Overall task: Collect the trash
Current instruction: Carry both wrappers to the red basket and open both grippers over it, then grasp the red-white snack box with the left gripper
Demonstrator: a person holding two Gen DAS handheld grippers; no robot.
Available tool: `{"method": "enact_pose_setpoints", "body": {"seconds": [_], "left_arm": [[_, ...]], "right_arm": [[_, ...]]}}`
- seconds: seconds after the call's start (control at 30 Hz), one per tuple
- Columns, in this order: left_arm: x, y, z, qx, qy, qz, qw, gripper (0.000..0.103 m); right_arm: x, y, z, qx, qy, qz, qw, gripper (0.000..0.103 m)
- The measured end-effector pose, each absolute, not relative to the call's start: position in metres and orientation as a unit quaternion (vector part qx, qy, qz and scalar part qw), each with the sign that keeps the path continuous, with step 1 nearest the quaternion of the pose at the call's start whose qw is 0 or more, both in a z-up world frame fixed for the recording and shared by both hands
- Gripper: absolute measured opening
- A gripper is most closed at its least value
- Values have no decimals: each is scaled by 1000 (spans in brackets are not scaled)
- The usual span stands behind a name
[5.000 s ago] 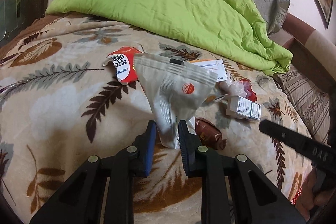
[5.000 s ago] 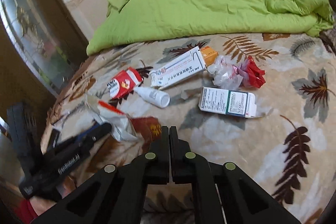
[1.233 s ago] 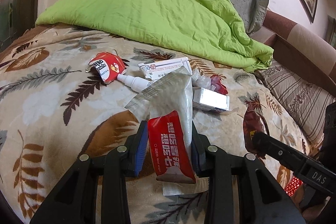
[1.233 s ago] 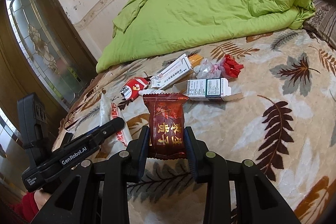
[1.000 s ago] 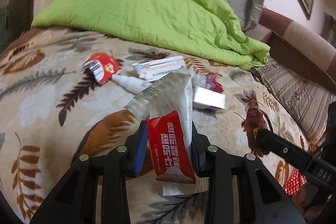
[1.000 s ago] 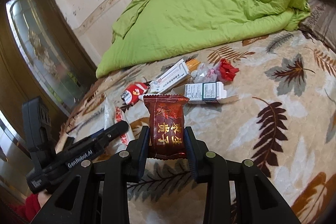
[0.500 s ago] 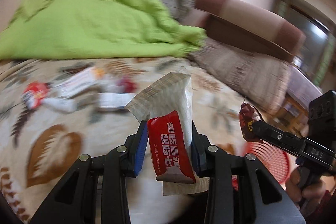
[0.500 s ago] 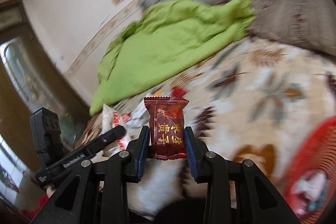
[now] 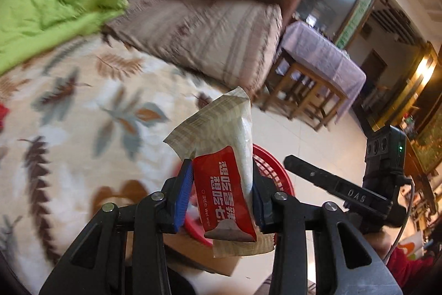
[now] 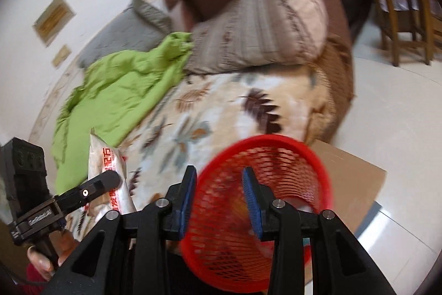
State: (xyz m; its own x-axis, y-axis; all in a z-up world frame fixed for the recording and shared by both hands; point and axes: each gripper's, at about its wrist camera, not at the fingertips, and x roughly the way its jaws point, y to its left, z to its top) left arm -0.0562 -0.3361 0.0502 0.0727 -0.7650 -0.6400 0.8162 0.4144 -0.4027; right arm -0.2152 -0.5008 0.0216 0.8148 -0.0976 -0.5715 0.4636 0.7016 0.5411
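The right gripper (image 10: 219, 196) now stands wide apart and empty over the mouth of the red basket (image 10: 304, 154). Half a second ago it pinched a dark red snack packet; that packet is gone from between its fingers, so it has most likely dropped into the basket, though the mesh and blur hide what lies inside. In that same half second both views have swung away from the litter in the middle of the bed (image 9: 69, 101) to its foot corner, where the basket sits on a cardboard sheet (image 10: 350, 179) on the floor.

The left gripper (image 9: 221, 195) stays clamped on the wet-wipe pack (image 9: 223, 173), red label toward the camera, its pale upper end sticking up past the fingertips. In the left view the basket's rim (image 9: 269, 162) shows just behind the pack, so the pack is near the basket but not plainly above its mouth.

One piece seems delivered; the wipe pack looks next to go. The boxes, bottle and wrappers are out of view now and presumably wait on the bed.
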Motion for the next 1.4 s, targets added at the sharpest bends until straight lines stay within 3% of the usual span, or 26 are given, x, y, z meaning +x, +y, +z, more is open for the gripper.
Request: {"method": "enact_pose_setpoints", "body": {"seconds": [0.07, 0.37, 1.07, 1.4], "left_arm": [[-58, -349, 45, 32, 425, -537, 728, 50], [-36, -304, 46, 2, 425, -499, 755, 64], [81, -16, 39, -93, 423, -214, 876, 68], [164, 112, -5, -245, 443, -72, 859, 68]], "right_arm": [[-221, -506, 20, 353, 256, -178, 882, 50], [-194, -488, 30, 347, 247, -134, 895, 52], [-14, -283, 54, 215, 317, 138, 913, 52], [44, -221, 16, 203, 337, 182, 901, 52]]}}
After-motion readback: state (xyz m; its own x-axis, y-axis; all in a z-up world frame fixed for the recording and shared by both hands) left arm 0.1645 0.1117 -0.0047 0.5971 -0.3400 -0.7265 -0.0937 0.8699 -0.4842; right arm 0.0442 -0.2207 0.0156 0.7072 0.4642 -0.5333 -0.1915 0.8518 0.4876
